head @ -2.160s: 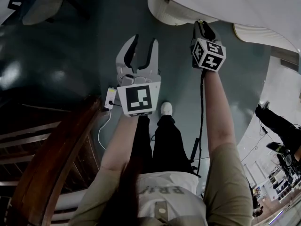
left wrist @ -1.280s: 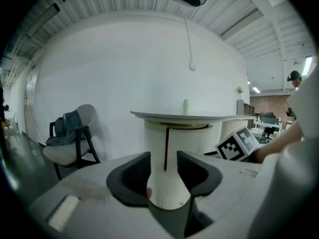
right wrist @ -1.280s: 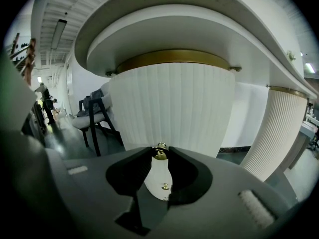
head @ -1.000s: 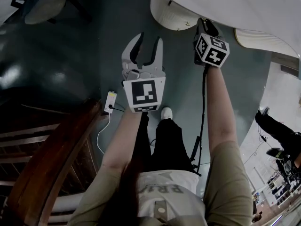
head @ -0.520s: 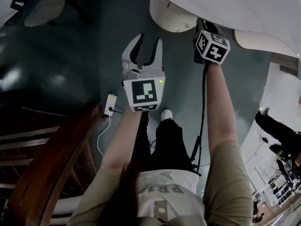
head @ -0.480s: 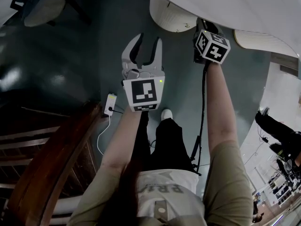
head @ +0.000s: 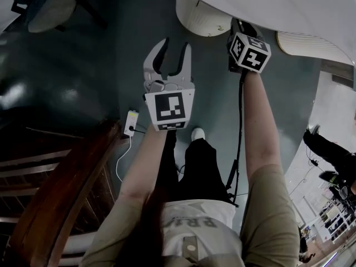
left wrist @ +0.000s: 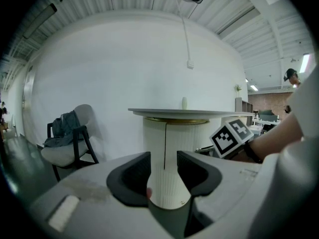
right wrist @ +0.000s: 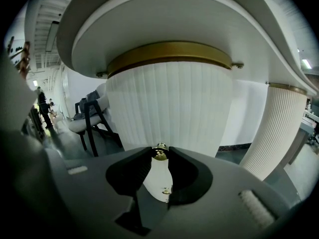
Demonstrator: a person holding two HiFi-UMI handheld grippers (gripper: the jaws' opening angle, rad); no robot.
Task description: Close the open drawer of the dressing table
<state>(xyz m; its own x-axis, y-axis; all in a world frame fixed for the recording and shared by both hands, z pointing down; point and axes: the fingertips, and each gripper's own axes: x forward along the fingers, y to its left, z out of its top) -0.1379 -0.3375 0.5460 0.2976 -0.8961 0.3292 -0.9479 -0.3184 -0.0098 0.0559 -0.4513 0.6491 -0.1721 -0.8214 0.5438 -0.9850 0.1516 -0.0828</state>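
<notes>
**Head view.** The drawer (head: 203, 16), a curved white fluted front, is sitting under the tabletop (head: 289, 4) at the top of the frame. The right gripper (head: 240, 29) is reaching right up to it. The left gripper (head: 173, 46) is hanging over the floor (head: 83, 65) beside it, with its jaws wide and nothing between them.

**Left gripper view.** The left gripper (left wrist: 163, 159) is standing open and empty. The fluted front is showing through the gap, well beyond the tips, and nothing is touching them.

**Right gripper view.** The right gripper (right wrist: 159, 157) is narrowed down, its tips pinching the small brass knob (right wrist: 159, 153). The knob is sitting on the fluted front (right wrist: 169, 103), below the gold band (right wrist: 169, 53).

**Handling (judgement).**
- The drawer is looking rigid and fairly weighty, probably running on slides, so it should be taking a steady straight push rather than a jerk.
- The knob is the one hold, and it is small, round and smooth, so the pads may be slipping off it under a sideways load.
- Pushing along the knob's axis is looking safest.
- The pale finish may be marking if the jaw tips scrape it.
</notes>
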